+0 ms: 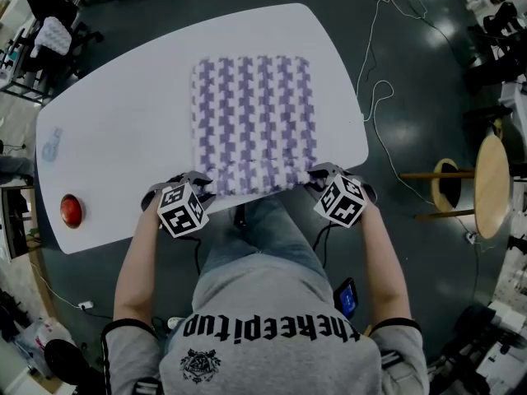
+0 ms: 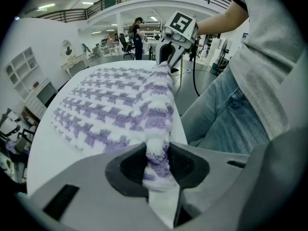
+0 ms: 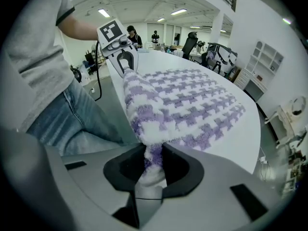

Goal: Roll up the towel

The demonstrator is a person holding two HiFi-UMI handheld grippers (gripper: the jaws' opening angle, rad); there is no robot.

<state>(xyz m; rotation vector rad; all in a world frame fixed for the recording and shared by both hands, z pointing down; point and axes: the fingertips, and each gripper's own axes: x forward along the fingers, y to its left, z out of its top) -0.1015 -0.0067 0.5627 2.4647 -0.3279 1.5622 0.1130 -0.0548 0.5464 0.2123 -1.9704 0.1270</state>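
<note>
Shoulders in a grey shirt and jeans sit lowest in the head view, at the near edge of a white table. Just beyond them, the left gripper and right gripper each pinch one near corner of the towel. In each gripper view the jaws stand only partly closed, because a thick wad of purple-and-white pile fills the gap and the pads press into it. Most of the towel lies flat across the middle of the table, while its near edge is lifted and bunched into a soft ridge between the two grips. It looks light, plush and limp, so it should sag wherever it is unsupported. It is unlikely to slip, since the pile seems to give the pads plenty to bite on. The two near corners look like the right places to hold. Keeping that edge taut and level between them should let the roll start straight rather than coning to one side.
</note>
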